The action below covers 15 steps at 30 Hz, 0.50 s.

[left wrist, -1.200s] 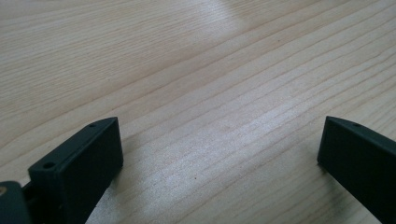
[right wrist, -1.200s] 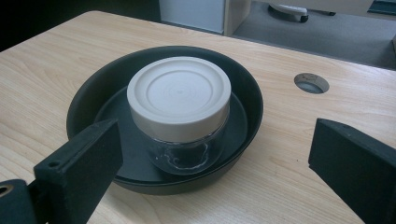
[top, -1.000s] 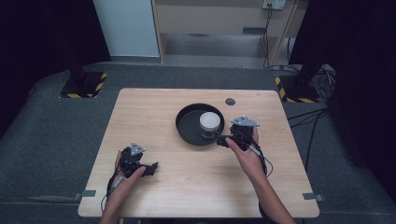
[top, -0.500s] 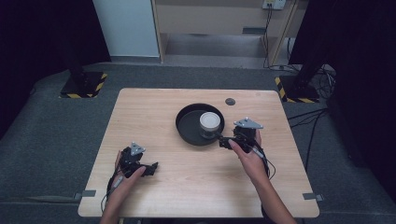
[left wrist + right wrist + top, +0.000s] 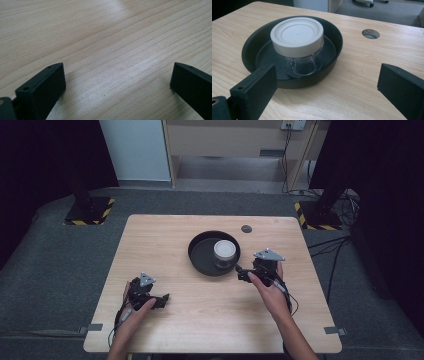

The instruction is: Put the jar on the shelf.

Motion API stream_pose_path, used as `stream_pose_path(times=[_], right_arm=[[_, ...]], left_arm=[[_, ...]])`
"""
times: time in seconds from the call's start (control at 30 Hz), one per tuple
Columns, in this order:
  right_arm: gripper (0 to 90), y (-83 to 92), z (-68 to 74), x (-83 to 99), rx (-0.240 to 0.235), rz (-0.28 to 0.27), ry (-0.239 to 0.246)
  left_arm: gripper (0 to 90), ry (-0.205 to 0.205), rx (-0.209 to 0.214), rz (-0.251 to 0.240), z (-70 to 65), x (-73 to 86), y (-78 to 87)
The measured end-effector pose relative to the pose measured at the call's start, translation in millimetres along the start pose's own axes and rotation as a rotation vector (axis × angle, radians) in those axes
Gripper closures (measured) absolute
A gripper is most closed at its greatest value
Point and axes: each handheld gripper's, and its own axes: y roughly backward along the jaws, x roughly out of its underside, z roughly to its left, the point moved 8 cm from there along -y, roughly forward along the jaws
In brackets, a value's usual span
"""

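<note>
Item: a jar (image 5: 297,47), seen standing upright inside a round black pan (image 5: 257,42), toward the pan's side nearer the right tool (image 5: 243,273). The jar is found straight ahead of the right tool, just beyond the pan's near rim, its long axis vertical; the tool's jaws are held wide apart and nothing is gripped between them, the pan's rim lying between tool and jar. The left tool (image 5: 161,300) is kept well apart from the pan, low over bare tabletop (image 5: 105,45), jaws likewise spread and empty; the right tool is judged much the nearer for any reach to the jar. Description of jar: clear glass body, rounded at the shoulder, apparently empty, closed by a broad off-white lid (image 5: 297,35) with faint concentric rings. The lid is wider than the body beneath it. Pan: shallow, dark, matte, with a raised rim. Also noted: a small round grommet hole (image 5: 370,33) in the tabletop, beyond the right tool and to the right of the pan.
</note>
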Motion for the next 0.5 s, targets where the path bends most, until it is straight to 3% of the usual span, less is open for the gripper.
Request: stream_pose_path(times=[0.5], right_arm=[[2.9, 11.5, -4.8, 7.1, 0.006, 0.004, 0.002]], left_arm=[[0.0, 0.001, 0.0, 0.0, 0.0, -0.1, -0.1]])
